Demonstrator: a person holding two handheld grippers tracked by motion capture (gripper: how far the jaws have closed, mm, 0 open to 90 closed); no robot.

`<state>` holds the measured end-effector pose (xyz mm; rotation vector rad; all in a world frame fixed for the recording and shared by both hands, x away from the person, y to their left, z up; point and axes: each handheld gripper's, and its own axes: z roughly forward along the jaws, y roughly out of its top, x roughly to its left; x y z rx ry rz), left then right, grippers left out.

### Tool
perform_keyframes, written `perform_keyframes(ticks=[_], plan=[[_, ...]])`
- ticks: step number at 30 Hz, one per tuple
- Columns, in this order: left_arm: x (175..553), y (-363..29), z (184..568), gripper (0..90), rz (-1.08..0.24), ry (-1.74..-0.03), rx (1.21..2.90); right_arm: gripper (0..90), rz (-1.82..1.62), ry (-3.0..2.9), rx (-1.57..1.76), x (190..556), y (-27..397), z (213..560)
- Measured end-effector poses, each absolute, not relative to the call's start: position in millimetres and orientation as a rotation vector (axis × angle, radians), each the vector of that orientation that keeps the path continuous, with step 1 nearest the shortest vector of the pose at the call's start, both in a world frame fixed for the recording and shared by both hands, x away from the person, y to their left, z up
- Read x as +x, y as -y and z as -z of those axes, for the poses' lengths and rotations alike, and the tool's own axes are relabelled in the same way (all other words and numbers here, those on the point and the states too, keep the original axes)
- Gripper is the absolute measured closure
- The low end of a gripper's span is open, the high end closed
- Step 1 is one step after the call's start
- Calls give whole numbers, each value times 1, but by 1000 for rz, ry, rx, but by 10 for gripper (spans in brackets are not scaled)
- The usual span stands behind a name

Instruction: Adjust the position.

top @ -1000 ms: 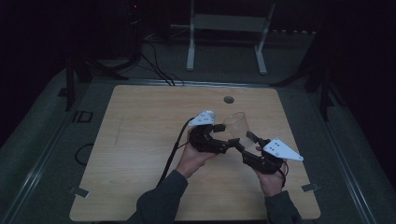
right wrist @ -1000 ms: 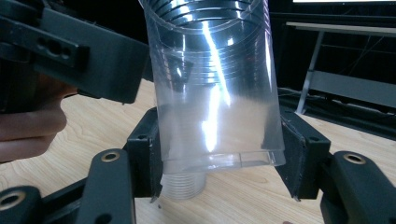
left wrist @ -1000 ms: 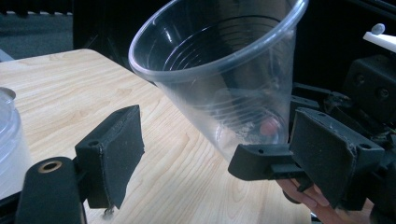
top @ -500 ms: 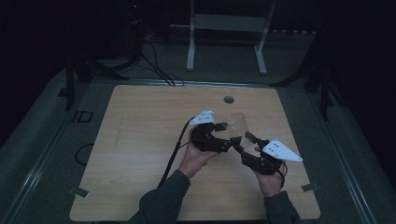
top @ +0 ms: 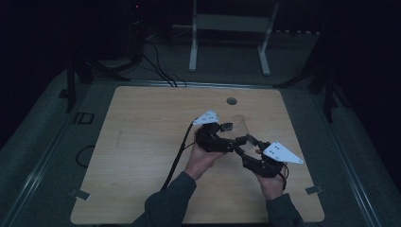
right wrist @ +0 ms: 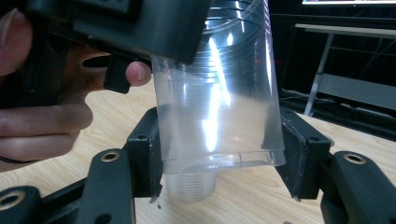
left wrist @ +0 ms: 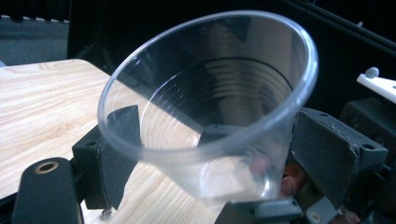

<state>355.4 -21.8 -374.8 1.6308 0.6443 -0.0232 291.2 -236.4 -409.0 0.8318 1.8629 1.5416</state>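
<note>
Two tools grip one clear cup [top: 238, 126]: left tool [top: 226, 135] and right tool [top: 246, 142] (both closed on it); squeeze gently.

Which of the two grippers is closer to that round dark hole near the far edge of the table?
The left. The left gripper, holding the clear cup, sits just short of the hole. The right gripper grips the same cup from lower and farther toward the person, so it is farther away.

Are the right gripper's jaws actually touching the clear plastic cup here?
Touching. In the right gripper view the right gripper has both black jaws pressed flat against the sides of the clear plastic cup near its base, with no gap on either side.
</note>
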Motion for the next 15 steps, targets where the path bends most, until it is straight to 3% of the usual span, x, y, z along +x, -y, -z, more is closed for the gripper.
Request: perform_keyframes(ticks=[4, 8, 15], plan=[[355, 22, 375, 184, 23, -652, 1613, 412, -1514, -1876, 819, 292, 235, 410], [353, 21, 374, 266, 10, -637, 1600, 407, -1504, -1895, 813, 292, 235, 411], [351, 20, 373, 300, -18, -623, 1605, 357, -1487, -1934, 815, 294, 234, 409]])
